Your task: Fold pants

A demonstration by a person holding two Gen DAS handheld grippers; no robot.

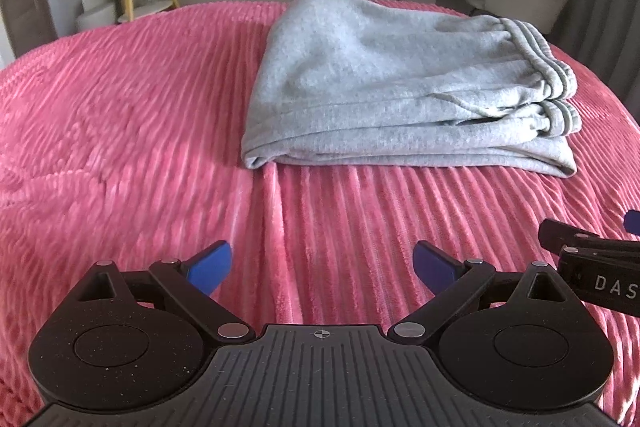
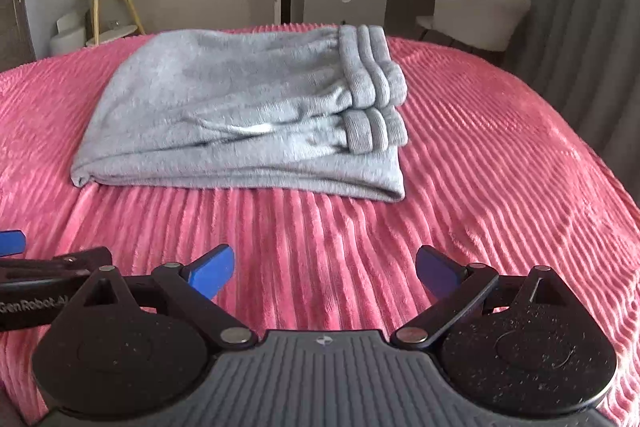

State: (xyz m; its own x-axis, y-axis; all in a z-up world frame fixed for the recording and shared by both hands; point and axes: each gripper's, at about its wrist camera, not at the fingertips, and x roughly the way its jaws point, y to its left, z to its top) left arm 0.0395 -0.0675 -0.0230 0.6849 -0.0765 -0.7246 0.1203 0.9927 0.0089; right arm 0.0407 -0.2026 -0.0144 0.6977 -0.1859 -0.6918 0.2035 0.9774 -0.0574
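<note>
The right gripper [image 1: 624, 251] is cut off at the right edge of the left wrist view, where only one black link and a sliver of blue pad show; likewise the left gripper [image 2: 16, 259] is cropped at the left edge of the right wrist view. Each gripper is fully seen only in its own camera: the left gripper [image 1: 322, 265] has its blue-padded fingers spread wide with nothing between them, and the right gripper [image 2: 325, 267] is likewise spread wide and empty. The grey pants [image 1: 400, 87] lie folded in a flat rectangular stack of soft fleece layers on the pink ribbed bedspread [image 1: 120, 127], toward its far edge, well apart from both grippers. Ribbed cuffs [image 2: 372, 99] sit stacked at the right end of the stack. The bedspread's plush ridges look blurred toward the picture edges.
</note>
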